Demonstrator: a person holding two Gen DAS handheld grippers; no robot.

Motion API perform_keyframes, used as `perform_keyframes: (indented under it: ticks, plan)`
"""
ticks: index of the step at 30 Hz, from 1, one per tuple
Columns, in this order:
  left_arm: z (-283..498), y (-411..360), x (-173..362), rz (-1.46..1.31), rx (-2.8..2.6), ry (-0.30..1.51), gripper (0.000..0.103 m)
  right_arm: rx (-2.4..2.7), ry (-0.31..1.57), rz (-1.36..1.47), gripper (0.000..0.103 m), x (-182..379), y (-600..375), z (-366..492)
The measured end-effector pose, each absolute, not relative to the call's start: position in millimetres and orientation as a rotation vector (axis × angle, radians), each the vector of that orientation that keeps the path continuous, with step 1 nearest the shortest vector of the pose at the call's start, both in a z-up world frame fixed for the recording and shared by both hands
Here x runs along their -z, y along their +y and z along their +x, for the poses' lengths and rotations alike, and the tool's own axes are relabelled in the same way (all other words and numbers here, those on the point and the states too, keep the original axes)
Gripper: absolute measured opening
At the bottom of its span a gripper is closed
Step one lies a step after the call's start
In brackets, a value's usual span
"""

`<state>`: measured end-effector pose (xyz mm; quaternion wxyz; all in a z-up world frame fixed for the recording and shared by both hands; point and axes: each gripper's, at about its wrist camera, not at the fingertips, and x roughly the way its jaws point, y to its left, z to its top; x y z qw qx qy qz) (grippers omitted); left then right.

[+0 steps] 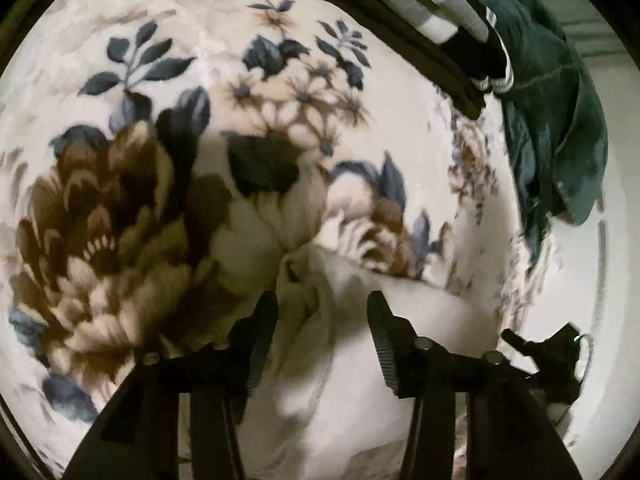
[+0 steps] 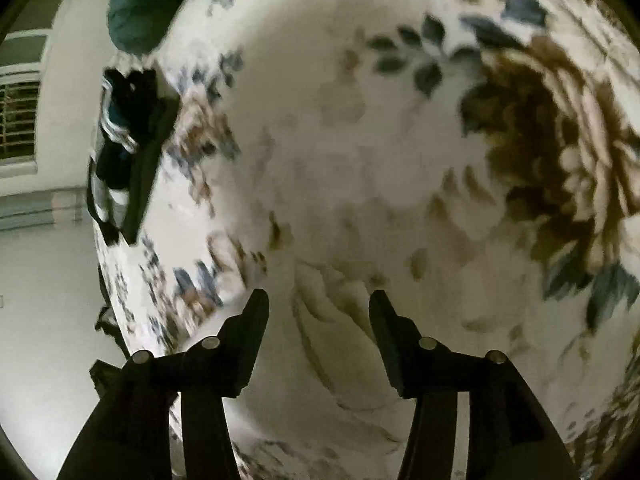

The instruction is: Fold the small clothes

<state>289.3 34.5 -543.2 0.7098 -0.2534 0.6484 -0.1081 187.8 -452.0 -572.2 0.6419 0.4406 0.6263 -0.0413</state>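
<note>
A small white garment lies crumpled on the floral blanket, right in front of my left gripper. The left gripper's jaws are open, one on each side of the cloth's bunched edge, not closed on it. In the right wrist view a pale cloth lies between the jaws of my right gripper, which is open and low over the blanket. The view is blurred.
A stack of folded dark and striped clothes sits at the blanket's far right edge, and it shows in the right wrist view. A crumpled dark green garment lies beside it. The blanket's edge drops to a white floor.
</note>
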Motion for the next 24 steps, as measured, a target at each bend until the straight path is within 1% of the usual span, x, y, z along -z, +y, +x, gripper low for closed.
perform_keyframes:
  ticks: [1,2,3,6,9,11,12,13,14,15,16,17,18,19,24]
  plan:
    - [289,34,545,-0.55,0.233,1.44,0.007,0.087,1.431,1.008,0.037,575,-450,187]
    - [288,36,548,-0.552,0.224,1.435,0.007,0.073,1.419,1.003,0.018,576,-447,186]
    - [290,37,550,-0.563,0.215,1.428,0.007,0.064,1.41,0.991,0.007,576,-445,185]
    - [296,47,557,-0.58,0.175,1.421,0.005,0.111,1.385,0.949,0.006,574,-447,184]
    - [301,59,562,-0.565,0.131,1.424,0.004,0.136,1.4,0.978,0.006,584,-451,184]
    - [301,67,561,-0.665,0.182,1.423,0.006,0.087,1.422,0.982,0.007,585,-447,187]
    - [300,70,559,-0.703,0.207,1.42,0.007,0.069,1.432,0.988,0.009,584,-447,188]
    - [298,72,555,-0.733,0.23,1.416,0.011,0.053,1.432,0.989,0.02,581,-448,188]
    - [295,74,553,-0.75,0.25,1.412,0.029,0.039,1.434,0.978,0.03,578,-450,188]
    - [291,76,551,-0.754,0.267,1.41,0.041,0.029,1.433,0.971,0.059,577,-453,186]
    - [286,77,550,-0.761,0.282,1.404,0.066,0.019,1.425,0.973,0.073,577,-457,183]
    - [279,80,552,-0.788,0.297,1.395,0.07,-0.002,1.425,0.981,0.074,578,-459,181]
    - [274,83,555,-0.817,0.308,1.393,0.07,-0.029,1.441,0.99,0.075,583,-461,178]
    - [268,84,561,-0.859,0.324,1.4,0.07,-0.052,1.475,0.99,0.079,592,-462,175]
    - [251,65,586,-0.928,0.399,1.454,0.07,-0.173,1.539,1.022,0.08,626,-455,166]
